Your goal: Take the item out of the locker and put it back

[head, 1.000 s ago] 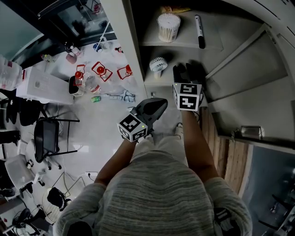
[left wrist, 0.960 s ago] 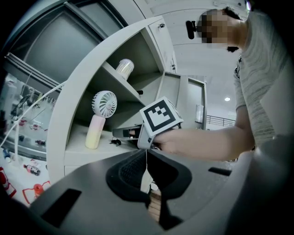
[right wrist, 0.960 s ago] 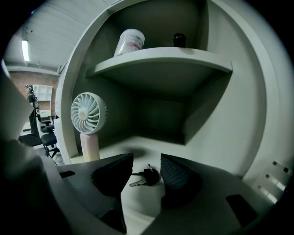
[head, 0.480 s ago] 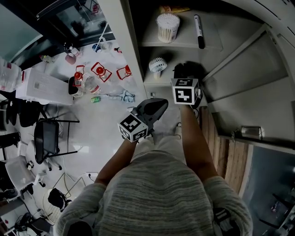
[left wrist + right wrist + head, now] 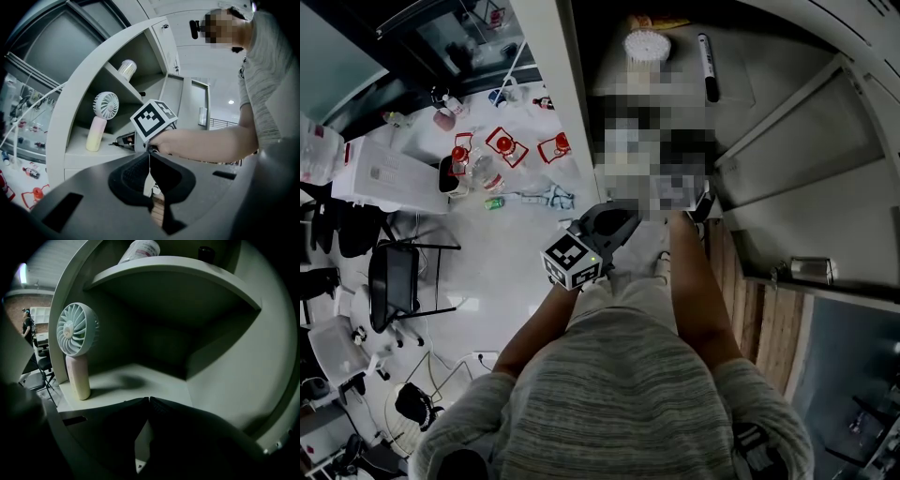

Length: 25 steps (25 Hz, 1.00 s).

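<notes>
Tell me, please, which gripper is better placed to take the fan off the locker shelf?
Right. The right gripper is inside the locker, the fan upright on the shelf to its left; its jaws have just closed on nothing and must reopen. The left gripper is outside, shut.

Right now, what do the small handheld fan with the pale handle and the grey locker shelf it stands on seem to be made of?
Small handheld fan: probably moulded plastic, satin; thin even blades, smooth rounded handle. Grey locker shelf: likely painted sheet metal, possibly laminate; smooth matte face, thin straight edge, no grain visible.
</notes>
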Each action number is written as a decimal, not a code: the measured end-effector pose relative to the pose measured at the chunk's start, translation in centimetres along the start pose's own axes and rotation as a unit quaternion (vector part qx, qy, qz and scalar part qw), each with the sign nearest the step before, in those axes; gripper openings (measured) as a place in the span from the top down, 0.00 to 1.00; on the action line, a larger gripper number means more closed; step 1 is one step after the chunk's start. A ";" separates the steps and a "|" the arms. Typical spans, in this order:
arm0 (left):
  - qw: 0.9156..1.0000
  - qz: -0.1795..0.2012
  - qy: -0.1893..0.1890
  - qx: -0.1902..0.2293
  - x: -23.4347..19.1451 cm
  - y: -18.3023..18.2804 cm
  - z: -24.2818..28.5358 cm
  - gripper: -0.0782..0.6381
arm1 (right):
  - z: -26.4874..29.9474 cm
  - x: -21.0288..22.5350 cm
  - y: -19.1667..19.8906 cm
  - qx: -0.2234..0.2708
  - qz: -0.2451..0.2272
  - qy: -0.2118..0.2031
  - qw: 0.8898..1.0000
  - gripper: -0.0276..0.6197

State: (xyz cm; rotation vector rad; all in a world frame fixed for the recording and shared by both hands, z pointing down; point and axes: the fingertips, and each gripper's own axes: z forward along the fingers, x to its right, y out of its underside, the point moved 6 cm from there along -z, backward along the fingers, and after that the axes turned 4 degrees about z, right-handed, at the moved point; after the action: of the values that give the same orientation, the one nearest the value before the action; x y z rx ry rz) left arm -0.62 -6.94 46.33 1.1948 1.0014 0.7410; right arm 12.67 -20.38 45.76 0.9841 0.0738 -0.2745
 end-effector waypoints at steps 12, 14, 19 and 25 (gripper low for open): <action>1.000 0.007 0.002 0.003 0.2 -0.5 0.0 0.88 | -3.0 0.6 -2.8 0.082 0.011 0.003 0.997 0.91; 1.000 0.008 0.004 0.005 0.3 -0.5 0.1 0.88 | -3.7 0.8 -3.5 0.098 0.015 0.001 0.995 0.91; 1.000 0.011 0.006 0.007 0.6 -0.8 0.3 0.88 | -5.6 1.1 -5.1 0.142 0.029 -0.018 0.989 0.91; 1.000 0.014 0.007 0.010 0.6 -0.9 0.7 0.88 | -8.4 2.4 -6.4 0.176 0.078 -0.076 0.978 0.91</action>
State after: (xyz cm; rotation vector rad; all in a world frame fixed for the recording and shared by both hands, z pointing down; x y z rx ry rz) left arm 0.27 -6.87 45.30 1.2249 1.0077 0.7630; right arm 13.83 -17.19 35.48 1.3100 -0.1991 -0.2209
